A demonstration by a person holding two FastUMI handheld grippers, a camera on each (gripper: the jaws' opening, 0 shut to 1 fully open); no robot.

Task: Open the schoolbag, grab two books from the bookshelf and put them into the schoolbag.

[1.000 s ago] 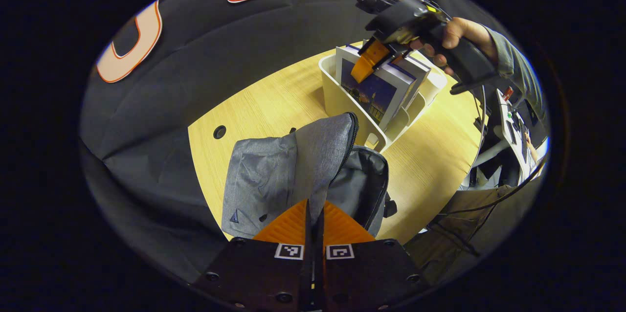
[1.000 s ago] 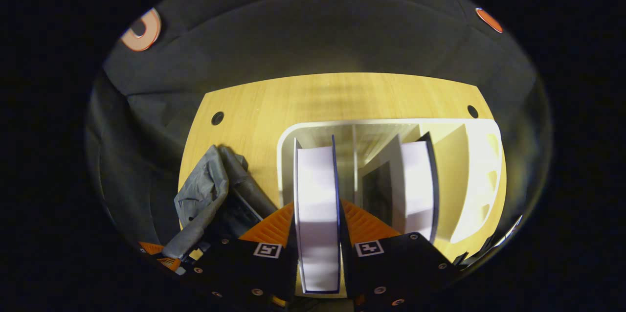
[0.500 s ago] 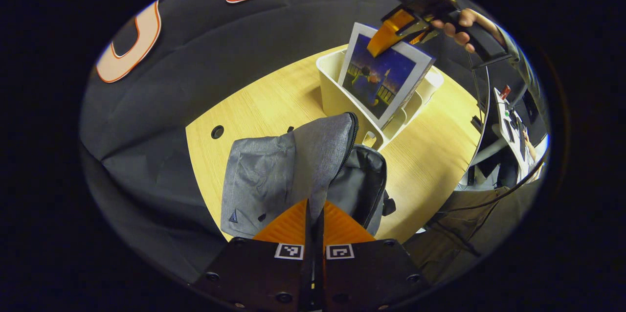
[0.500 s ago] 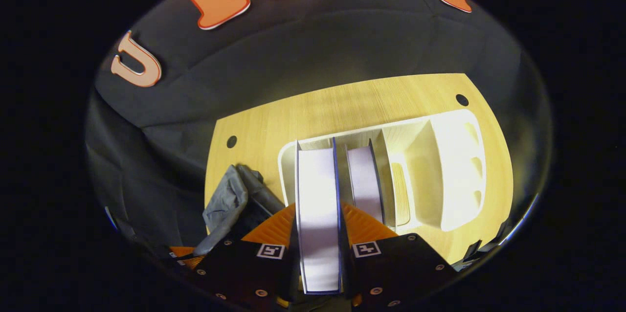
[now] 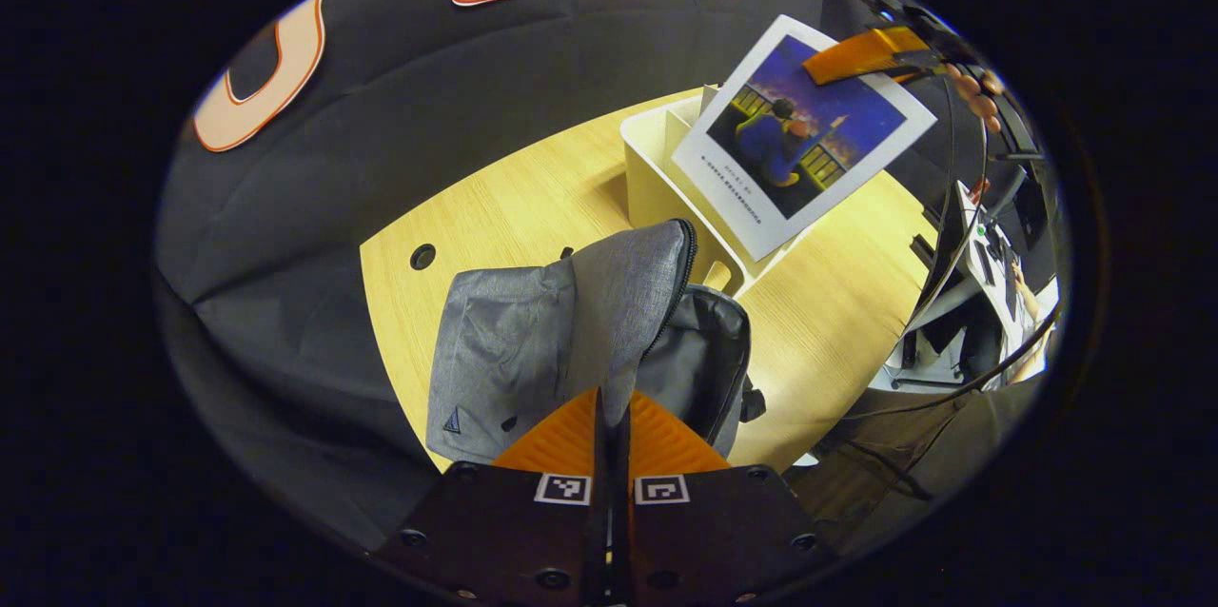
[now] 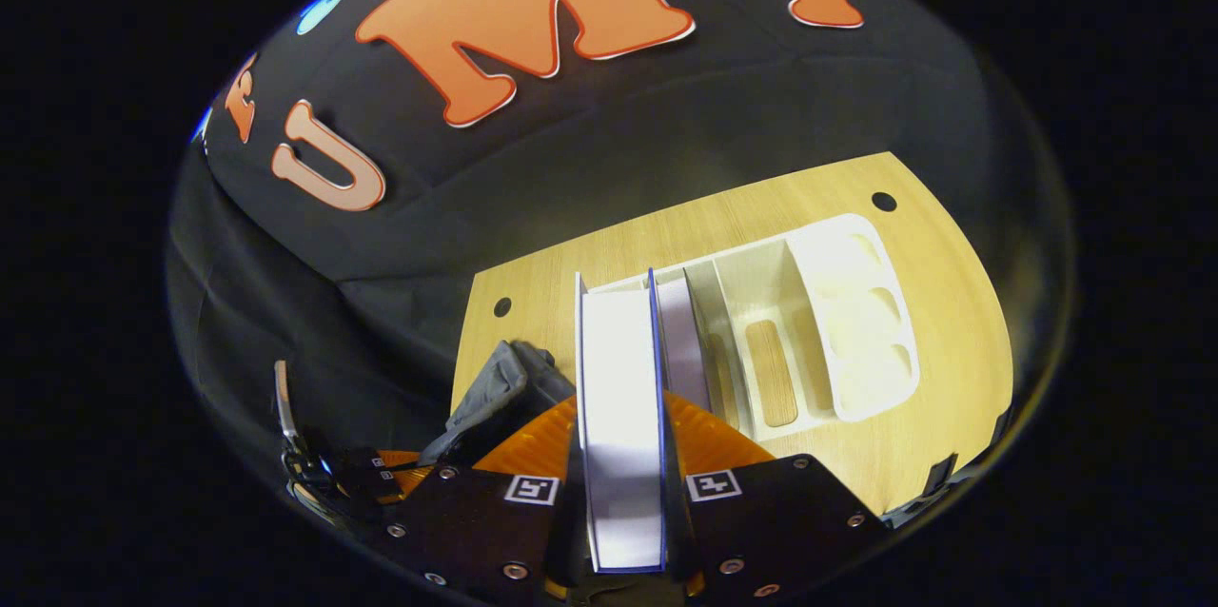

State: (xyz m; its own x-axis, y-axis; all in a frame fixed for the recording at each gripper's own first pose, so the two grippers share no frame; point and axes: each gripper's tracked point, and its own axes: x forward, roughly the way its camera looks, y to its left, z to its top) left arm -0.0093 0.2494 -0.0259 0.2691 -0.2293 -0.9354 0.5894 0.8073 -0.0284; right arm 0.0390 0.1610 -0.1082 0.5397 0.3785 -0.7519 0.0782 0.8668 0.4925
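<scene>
The grey schoolbag (image 5: 533, 341) lies on the table with its zip open. My left gripper (image 5: 614, 409) is shut on the edge of the bag's raised flap (image 5: 633, 293) and holds it up. My right gripper (image 6: 619, 412) is shut on a book (image 6: 619, 417), whose white page edge faces me. In the left gripper view that book (image 5: 799, 146), with a blue picture cover, hangs tilted in the air above the white bookshelf (image 5: 657, 184), pinched at its top by the right gripper (image 5: 861, 55). A second book (image 6: 681, 345) stands in the shelf (image 6: 837, 322).
The wooden table (image 5: 504, 198) has cable holes near its back edge. The schoolbag (image 6: 500, 388) and the left gripper (image 6: 328, 474) lie left of the shelf in the right gripper view. A hand (image 5: 971, 88) holds the right gripper. Cables and a desk stand at the right.
The right gripper has lifted the book up out of the bookshelf and tilted it. The left gripper has stayed put, holding the flap.
</scene>
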